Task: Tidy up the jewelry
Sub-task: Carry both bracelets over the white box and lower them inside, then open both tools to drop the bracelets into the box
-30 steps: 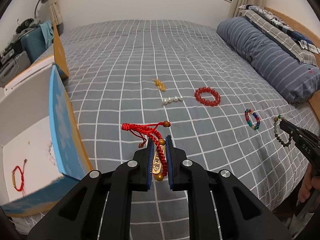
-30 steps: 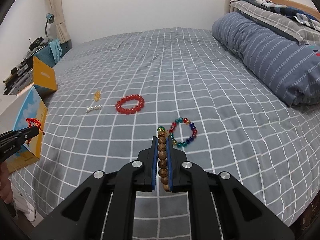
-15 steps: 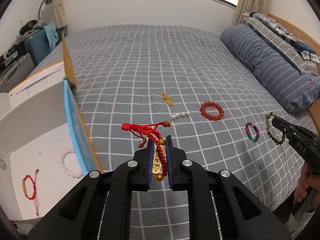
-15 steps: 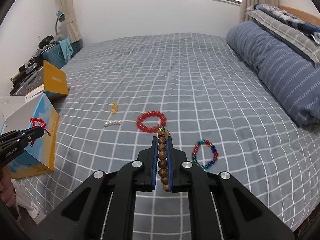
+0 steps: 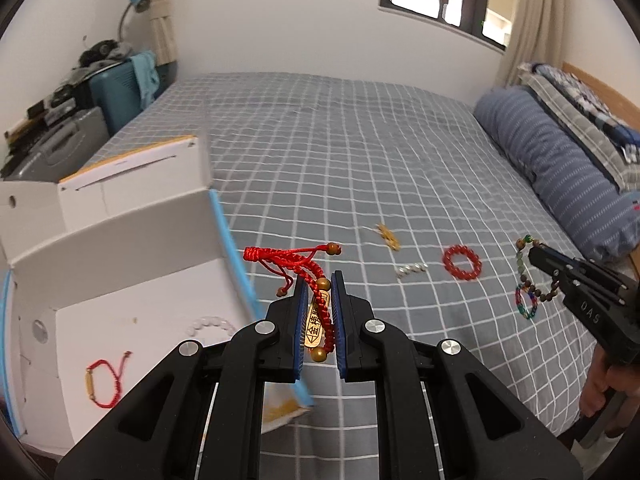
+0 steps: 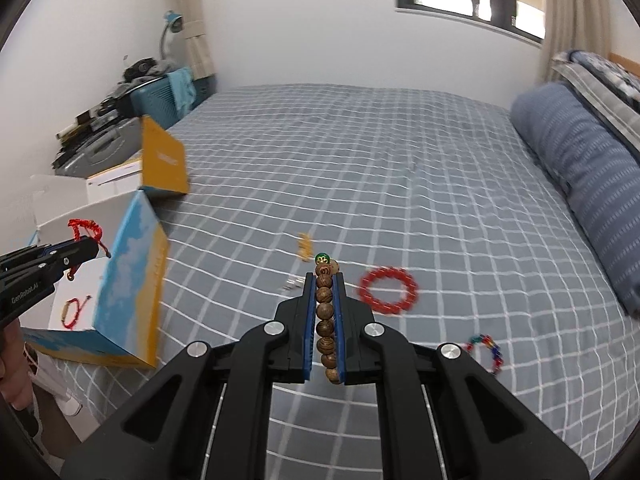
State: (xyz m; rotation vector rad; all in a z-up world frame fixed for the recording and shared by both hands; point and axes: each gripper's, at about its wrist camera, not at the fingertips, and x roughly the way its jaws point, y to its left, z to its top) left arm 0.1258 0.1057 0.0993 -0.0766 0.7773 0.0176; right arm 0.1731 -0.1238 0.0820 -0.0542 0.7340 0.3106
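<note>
My left gripper is shut on a red braided cord bracelet with a gold tag, held just right of the open white box. The box holds a red cord bracelet and a pale bead bracelet. My right gripper is shut on a brown wooden bead bracelet, above the bed. A red bead bracelet, a multicoloured bead bracelet, pearls and a gold piece lie on the grey checked bedspread.
A striped blue pillow lies along the right side. A suitcase and clutter stand at the left behind the box. The box's yellow lid flap stands up at its far side.
Both grippers have moved left and up toward the box, each still holding its bracelet. The box's inside now shows more fully in the left wrist view.
</note>
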